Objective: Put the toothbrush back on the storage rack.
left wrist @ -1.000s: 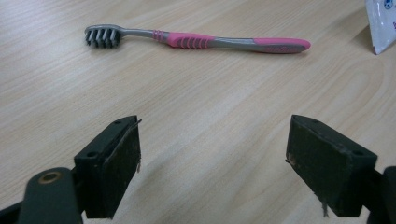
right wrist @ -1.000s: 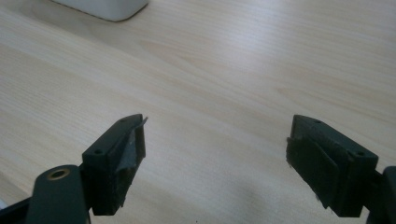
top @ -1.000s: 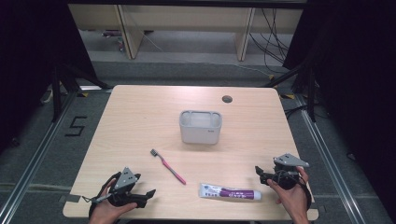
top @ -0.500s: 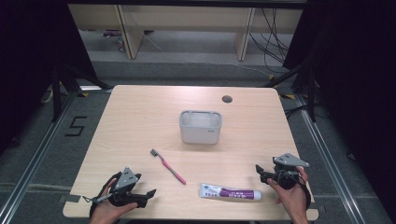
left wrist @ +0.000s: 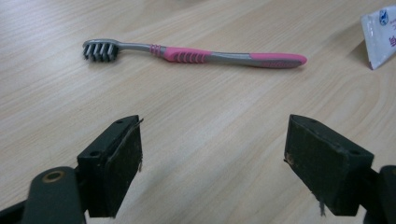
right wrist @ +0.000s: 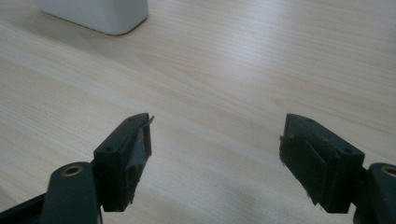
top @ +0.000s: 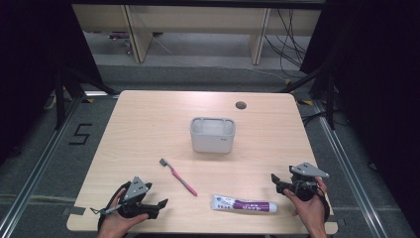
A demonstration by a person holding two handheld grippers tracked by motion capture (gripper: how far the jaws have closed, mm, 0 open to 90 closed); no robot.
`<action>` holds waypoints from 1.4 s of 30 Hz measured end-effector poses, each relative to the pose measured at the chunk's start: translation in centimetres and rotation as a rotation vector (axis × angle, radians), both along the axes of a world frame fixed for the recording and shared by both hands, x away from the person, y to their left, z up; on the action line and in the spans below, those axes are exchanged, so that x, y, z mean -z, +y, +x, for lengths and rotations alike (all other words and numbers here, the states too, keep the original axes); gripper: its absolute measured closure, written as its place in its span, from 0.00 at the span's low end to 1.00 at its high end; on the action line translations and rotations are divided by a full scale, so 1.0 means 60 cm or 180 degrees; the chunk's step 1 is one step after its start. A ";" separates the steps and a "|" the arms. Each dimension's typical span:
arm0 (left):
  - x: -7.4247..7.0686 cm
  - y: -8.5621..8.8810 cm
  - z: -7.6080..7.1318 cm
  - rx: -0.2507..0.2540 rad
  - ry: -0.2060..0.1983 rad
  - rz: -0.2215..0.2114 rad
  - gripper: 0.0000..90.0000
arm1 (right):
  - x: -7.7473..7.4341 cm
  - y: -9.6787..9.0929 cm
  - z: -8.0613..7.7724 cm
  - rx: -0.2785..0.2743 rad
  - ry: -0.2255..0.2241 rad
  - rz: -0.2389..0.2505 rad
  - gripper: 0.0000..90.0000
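A pink and grey toothbrush (top: 178, 176) lies flat on the wooden table (top: 148, 124), left of centre. A white and purple toothpaste tube (top: 243, 204) lies near the front edge. A white holder cup (top: 213, 135) stands in the middle. My left gripper (top: 157, 207) rests at the front left and is open. In the left gripper view (left wrist: 212, 168) the toothbrush (left wrist: 196, 53) lies crosswise beyond its jaws, with the tube's end (left wrist: 380, 37) at the right. My right gripper (top: 275, 181) rests at the front right. Its jaws (right wrist: 215, 163) have just closed a little but stay open, with bare wood between them.
A dark round cable hole (top: 241, 105) sits near the table's far edge. The holder's base (right wrist: 98, 14) shows at the top left of the right gripper view. Shelving and cables stand on the floor behind the table.
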State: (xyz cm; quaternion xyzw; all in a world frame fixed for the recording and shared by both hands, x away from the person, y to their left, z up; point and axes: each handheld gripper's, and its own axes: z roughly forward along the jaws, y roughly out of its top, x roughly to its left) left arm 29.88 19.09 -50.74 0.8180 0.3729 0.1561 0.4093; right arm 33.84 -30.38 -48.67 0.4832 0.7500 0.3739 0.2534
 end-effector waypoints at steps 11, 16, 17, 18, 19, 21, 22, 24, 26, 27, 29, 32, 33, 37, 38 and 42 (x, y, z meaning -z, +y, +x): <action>-0.007 -0.038 0.012 0.0072 -0.0111 -0.0005 0.23 | -0.003 -0.002 0.000 -0.0017 -0.0091 0.0037 0.29; -0.014 -0.047 0.020 0.0089 -0.0114 -0.0047 0.28 | -0.001 -0.001 0.001 -0.0013 -0.0074 0.0048 0.29; -0.014 -0.050 0.022 0.0050 -0.0135 -0.0117 0.28 | -0.001 0.000 0.001 0.0000 -0.0079 0.0060 0.29; -0.015 -0.051 0.024 0.0019 -0.0132 -0.0124 0.28 | -0.002 0.000 0.000 0.0019 -0.0069 0.0086 0.29; -0.017 -0.050 0.026 0.0022 -0.0141 -0.0083 0.29 | -0.001 -0.002 0.000 0.0017 -0.0086 0.0079 0.29; -0.018 -0.051 0.032 0.0001 -0.0115 -0.0080 0.29 | -0.002 -0.003 0.001 0.0013 -0.0062 0.0074 0.29; -0.018 -0.054 0.035 -0.0057 -0.0103 -0.0135 0.30 | -0.002 -0.003 0.001 0.0009 -0.0066 0.0077 0.29; -0.019 -0.057 0.041 -0.0097 -0.0069 -0.0092 0.30 | -0.001 -0.004 0.002 -0.0004 -0.0087 0.0039 0.29; -0.017 -0.061 0.047 -0.0090 -0.0064 -0.0119 0.31 | 0.000 -0.003 0.001 -0.0002 -0.0097 0.0065 0.29; -0.017 -0.065 0.054 -0.0118 -0.0023 -0.0102 0.33 | -0.001 -0.002 0.002 -0.0016 -0.0131 0.0039 0.29; -0.016 -0.070 0.061 -0.0167 0.0013 -0.0089 0.33 | 0.000 0.000 0.001 -0.0030 -0.0107 0.0047 0.29; -0.016 -0.077 0.072 -0.0240 0.0082 -0.0062 0.32 | -0.001 0.000 0.001 -0.0046 -0.0106 0.0051 0.29; -0.015 -0.078 0.073 -0.0273 0.0080 -0.0066 0.32 | 0.000 0.000 0.002 -0.0047 -0.0122 0.0020 0.29; -0.017 -0.080 0.083 -0.0344 0.0123 -0.0046 0.32 | 0.000 0.001 0.001 -0.0060 -0.0086 0.0057 0.29; -0.017 -0.082 0.084 -0.0386 0.0122 -0.0060 0.32 | -0.001 0.001 0.001 -0.0063 -0.0070 0.0048 0.29; -0.018 -0.085 0.091 -0.0413 0.0205 -0.0032 0.32 | 0.000 0.002 0.001 -0.0072 -0.0078 0.0046 0.29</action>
